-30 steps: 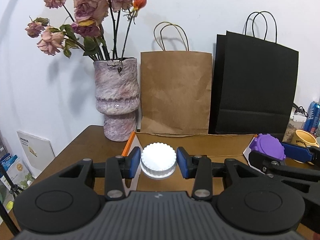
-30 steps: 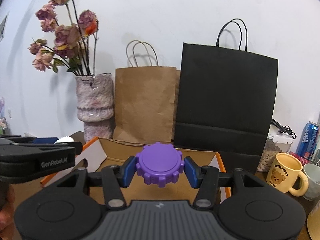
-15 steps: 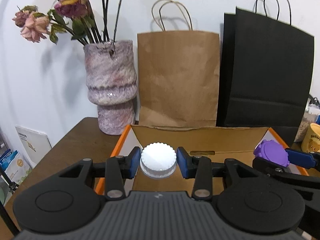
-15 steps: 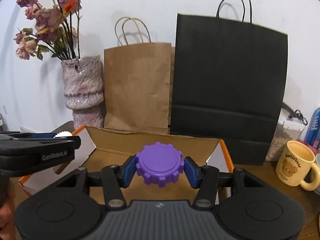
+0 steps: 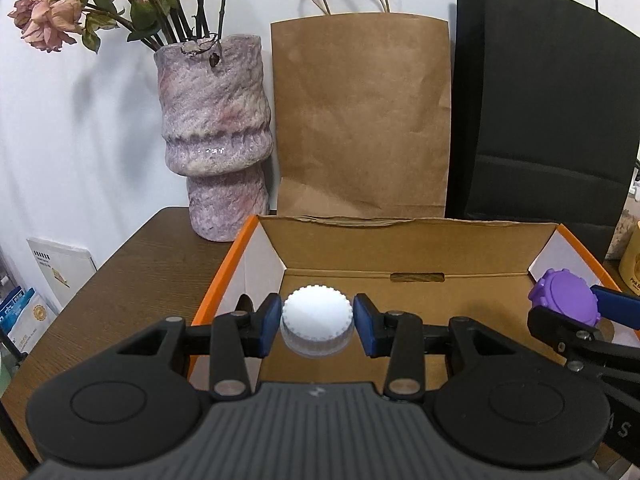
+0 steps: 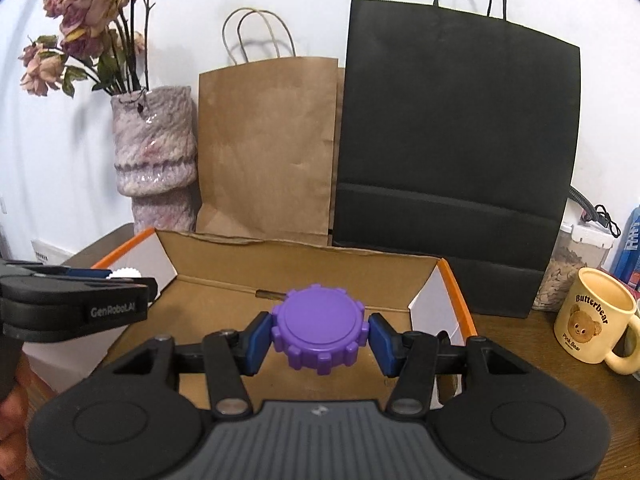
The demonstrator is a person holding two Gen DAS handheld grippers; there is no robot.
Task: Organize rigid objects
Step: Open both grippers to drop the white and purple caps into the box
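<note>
Pinching a white ridged cap [image 5: 317, 320] in the left tongs [image 5: 317, 326], right tongs [image 6: 320, 338] gripping a purple toothed cap [image 6: 320, 326], both seemingly above the open cardboard box [image 6: 224, 252].

The side of the left gripper [image 6: 120, 276], seen from the right wrist, carries "GenRoboLAI" in pale letters; the last letters are hard to make out. The cream mug [image 6: 592, 324] on the worktop reads "Butterbear" arched over a bear drawing, with "Pink Bear" below it. The blue can [image 6: 630, 240] and the white booklet [image 5: 60, 264] bear print too small to read.
</note>
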